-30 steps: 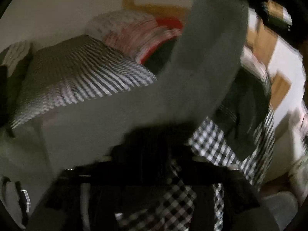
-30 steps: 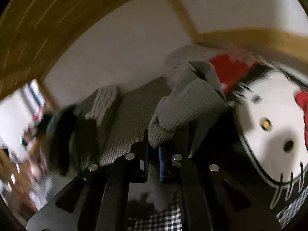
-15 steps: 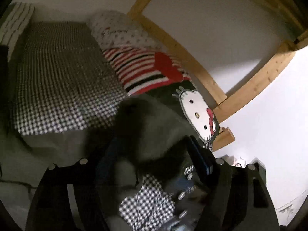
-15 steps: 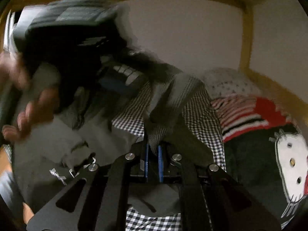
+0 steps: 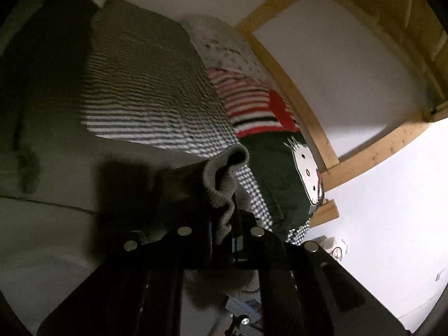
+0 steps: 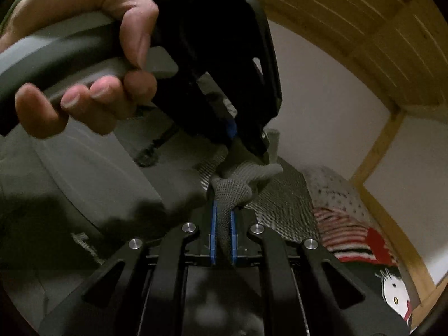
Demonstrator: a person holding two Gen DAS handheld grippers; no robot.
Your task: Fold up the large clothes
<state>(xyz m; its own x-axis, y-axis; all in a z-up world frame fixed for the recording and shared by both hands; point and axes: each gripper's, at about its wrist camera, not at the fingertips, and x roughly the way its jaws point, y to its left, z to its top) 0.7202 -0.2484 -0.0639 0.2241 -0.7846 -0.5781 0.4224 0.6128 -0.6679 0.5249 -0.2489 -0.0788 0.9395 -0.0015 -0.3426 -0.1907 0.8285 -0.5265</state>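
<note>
Hand (image 6: 81, 56) at upper left of the right wrist view, bare, wrapped round the grey handle of the left gripper (image 6: 252, 145): thumb over the top, four fingers (image 6: 67, 103) curled beneath. That tool slants down toward centre frame, its black tips meeting the grey knit sweater (image 6: 238, 182) just above the right gripper (image 6: 223, 232).

Right gripper: blue pads nearly together, clamped on a bunched ribbed fold of the sweater, which rises out from between them.

Left gripper (image 5: 224, 232) in its own view: jaws narrow, closed on the ribbed hem of the same sweater (image 5: 224, 176), the hem curling up and over in front of the fingers. View tilts sharply, so the tool is rolled to one side.

Sweater hangs pinched between both tools, the two grips close together, above the bed (image 5: 56, 224). Behind: checked blanket (image 5: 145, 98), red striped cloth (image 5: 252, 106), dark cushion with a white cat face (image 5: 305, 173), wooden frame (image 5: 302, 106) against a pale wall.
</note>
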